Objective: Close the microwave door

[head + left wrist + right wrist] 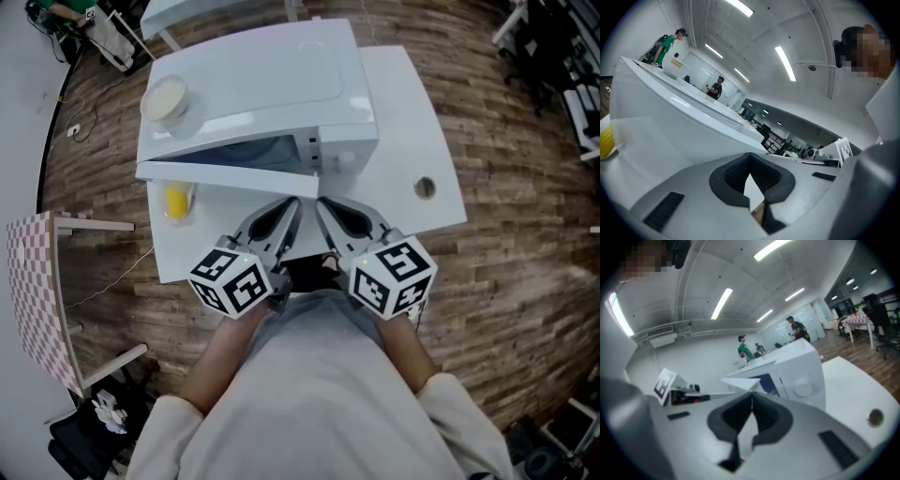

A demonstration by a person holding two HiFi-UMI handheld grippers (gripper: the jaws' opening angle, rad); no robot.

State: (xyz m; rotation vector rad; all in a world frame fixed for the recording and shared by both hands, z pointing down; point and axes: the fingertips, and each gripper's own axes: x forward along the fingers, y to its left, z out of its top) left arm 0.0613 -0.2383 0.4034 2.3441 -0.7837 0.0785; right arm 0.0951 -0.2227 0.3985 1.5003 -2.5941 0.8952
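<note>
The white microwave stands on a white table. Its door hangs ajar, hinged at the left, with the free end near the middle front. My left gripper and right gripper sit side by side just in front of that free end, both shut and empty. In the left gripper view the door fills the left, close ahead of the left gripper. The right gripper looks at the control panel dial and the door's free end.
A pale bowl rests on the microwave top. A yellow cup stands on the table under the door's hinged side. The table has a round hole at the right. A checkered frame stands on the wooden floor at the left.
</note>
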